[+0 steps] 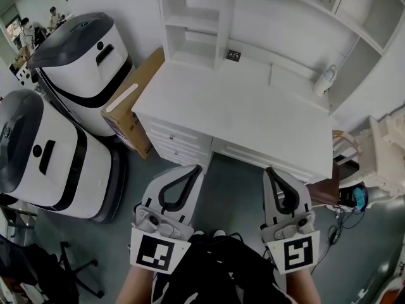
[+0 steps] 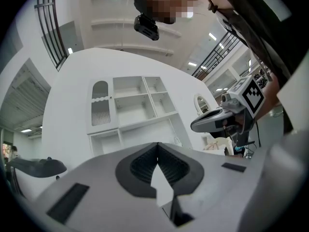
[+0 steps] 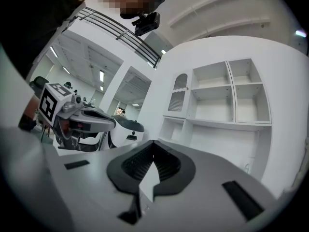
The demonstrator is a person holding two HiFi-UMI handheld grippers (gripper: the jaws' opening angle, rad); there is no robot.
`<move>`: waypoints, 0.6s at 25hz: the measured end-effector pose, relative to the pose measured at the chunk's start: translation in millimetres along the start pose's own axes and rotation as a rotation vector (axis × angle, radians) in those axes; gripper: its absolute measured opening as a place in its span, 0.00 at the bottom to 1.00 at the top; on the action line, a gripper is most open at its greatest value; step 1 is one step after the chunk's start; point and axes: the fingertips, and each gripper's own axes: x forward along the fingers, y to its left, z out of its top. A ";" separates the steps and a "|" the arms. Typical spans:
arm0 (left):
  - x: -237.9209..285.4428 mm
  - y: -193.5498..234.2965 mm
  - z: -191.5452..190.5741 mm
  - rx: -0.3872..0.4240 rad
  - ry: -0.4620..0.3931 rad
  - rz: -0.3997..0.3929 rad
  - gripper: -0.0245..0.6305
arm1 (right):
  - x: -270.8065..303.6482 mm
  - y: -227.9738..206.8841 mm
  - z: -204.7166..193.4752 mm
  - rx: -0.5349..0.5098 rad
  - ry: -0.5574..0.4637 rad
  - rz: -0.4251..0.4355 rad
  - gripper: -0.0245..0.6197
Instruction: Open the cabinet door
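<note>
Progress on the task is nil as far as these views show: the cabinet door looks closed and nothing is touching it. It is the narrow arched panel with slats, set in the left end of the shelf unit that stands on the back of the white desk. Both gripper views show it flush in its frame, above the desk top and beside the open shelves. From the head view, looking steeply down, the door's face cannot be made out.

The left gripper hangs in front of the desk's near edge, close to the drawers under the desk's left end. Its ridged pads are pressed together with nothing between them. The right gripper sits beside it, also just short of the desk's front edge. Its jaws are likewise pressed together and empty. Both point roughly level toward the desk, well short of the shelf unit at the desk's back.

All of the work is left, by my reading. One gripper must cross the desk top to the door. It must then spread its jaws, or hook an edge or knob, and swing the panel out. No handle is clear enough in these views to say where the grip should go.
</note>
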 end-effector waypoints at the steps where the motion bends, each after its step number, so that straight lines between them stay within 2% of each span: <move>1: -1.6 0.9 -0.4 -0.001 -0.002 -0.004 0.04 | 0.4 2.6 0.5 -0.003 0.003 -0.003 0.04; 15: -27.3 0.2 -2.0 0.010 -0.031 -0.052 0.04 | -10.7 34.1 4.6 0.000 0.001 -0.053 0.04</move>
